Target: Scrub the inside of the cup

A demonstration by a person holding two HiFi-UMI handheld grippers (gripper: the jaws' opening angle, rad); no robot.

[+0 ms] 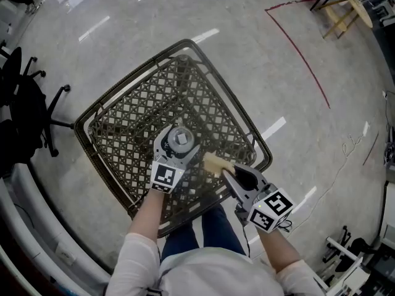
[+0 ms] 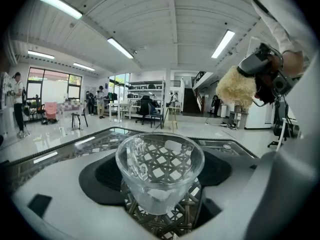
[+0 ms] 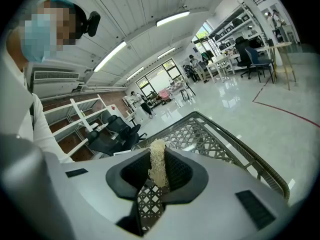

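Observation:
A clear glass cup (image 2: 160, 174) stands upright between the jaws of my left gripper (image 1: 179, 142), which is shut on it over the woven table; from the head view the cup (image 1: 181, 138) shows from above. My right gripper (image 1: 229, 173) is shut on a pale yellow fibrous scrubber (image 3: 157, 162), a flat pad pinched edge-on between the black pads. In the head view the scrubber (image 1: 216, 163) sticks out toward the cup, a short way to its right and apart from it. In the left gripper view the scrubber (image 2: 236, 87) hangs above and to the right of the cup's rim.
A square woven wicker table (image 1: 133, 113) with a dark rim lies under both grippers on a glossy grey floor. An office chair (image 1: 24, 103) stands to the left. A red floor line (image 1: 302, 54) runs at the upper right. People, desks and chairs stand far off.

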